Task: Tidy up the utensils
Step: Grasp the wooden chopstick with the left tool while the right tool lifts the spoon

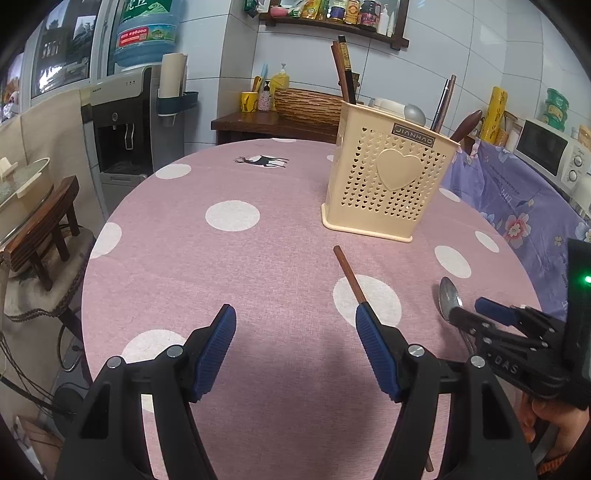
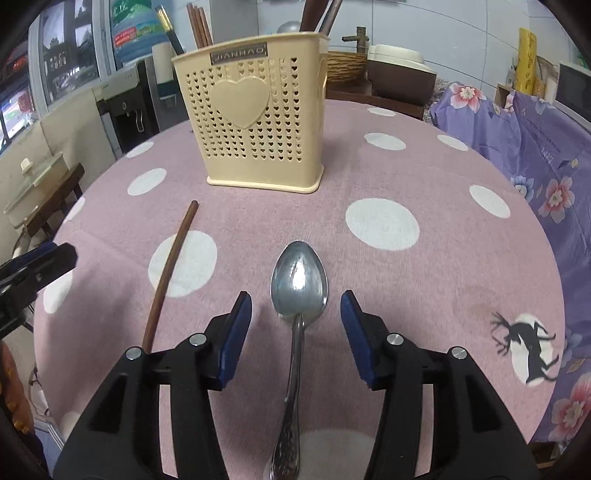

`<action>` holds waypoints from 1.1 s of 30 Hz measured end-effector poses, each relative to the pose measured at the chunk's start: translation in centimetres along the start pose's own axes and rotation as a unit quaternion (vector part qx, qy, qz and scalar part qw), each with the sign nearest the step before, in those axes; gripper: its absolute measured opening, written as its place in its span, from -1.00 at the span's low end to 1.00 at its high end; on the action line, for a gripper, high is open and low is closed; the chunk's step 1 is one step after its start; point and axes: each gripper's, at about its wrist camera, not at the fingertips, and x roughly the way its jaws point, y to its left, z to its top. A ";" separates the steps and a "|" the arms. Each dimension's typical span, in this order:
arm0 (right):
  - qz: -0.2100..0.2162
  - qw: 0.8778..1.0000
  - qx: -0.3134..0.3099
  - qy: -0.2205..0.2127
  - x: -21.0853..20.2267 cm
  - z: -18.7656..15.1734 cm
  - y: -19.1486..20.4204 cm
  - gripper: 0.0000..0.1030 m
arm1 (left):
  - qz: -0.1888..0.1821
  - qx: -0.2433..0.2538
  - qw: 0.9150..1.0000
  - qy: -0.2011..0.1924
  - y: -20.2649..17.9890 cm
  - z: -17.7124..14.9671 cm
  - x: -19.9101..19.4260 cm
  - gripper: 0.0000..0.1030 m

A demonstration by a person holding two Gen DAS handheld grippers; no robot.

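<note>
Both grippers gaping, empty: right gripper (image 2: 296, 308) straddling metal spoon (image 2: 298, 291) near table (image 2: 424, 295) edge; stiff, slippery, best pinched mid-handle.

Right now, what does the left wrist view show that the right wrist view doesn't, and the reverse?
Only the left wrist view shows the wall shelf of bottles and the white microwave. Only the right wrist view shows the metal spoon whole, its ornate handle lying between the open right gripper. Both share the cream utensil holder, the single brown chopstick loose on the pink dotted tablecloth, and the left gripper, open and empty.
</note>
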 end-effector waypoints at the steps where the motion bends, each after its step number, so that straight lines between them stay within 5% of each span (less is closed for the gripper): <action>1: -0.002 1.000 -0.002 0.003 0.3 0.2 0.1 -0.01 | 0.000 -0.001 1.000 0.001 0.1 0.0 0.0 0.30; 9: -0.009 1.000 -0.002 0.025 2.3 0.9 0.5 -0.03 | 0.004 -0.001 1.000 0.006 0.3 -0.1 0.1 0.30; 13: -0.011 1.000 0.000 0.024 2.4 1.0 0.3 -0.26 | 0.001 0.002 1.000 0.013 -0.1 -0.1 0.6 0.30; 17: -0.009 1.000 0.004 0.024 2.3 1.0 0.1 -0.26 | -0.015 0.012 0.999 0.026 -1.3 0.5 1.6 0.29; 22: -0.009 1.000 0.012 0.015 1.7 1.1 -0.2 -0.26 | -0.038 0.025 0.997 0.058 -3.7 1.8 4.2 0.07; 28: -0.010 1.000 0.013 -0.004 0.0 1.2 -0.5 -0.26 | -0.014 0.025 0.995 0.098 -5.5 2.8 8.6 -0.37; 33: -0.006 1.000 0.015 -0.015 -0.9 1.2 -0.9 -0.26 | 0.009 0.022 0.994 0.103 -5.7 3.2 9.8 -0.45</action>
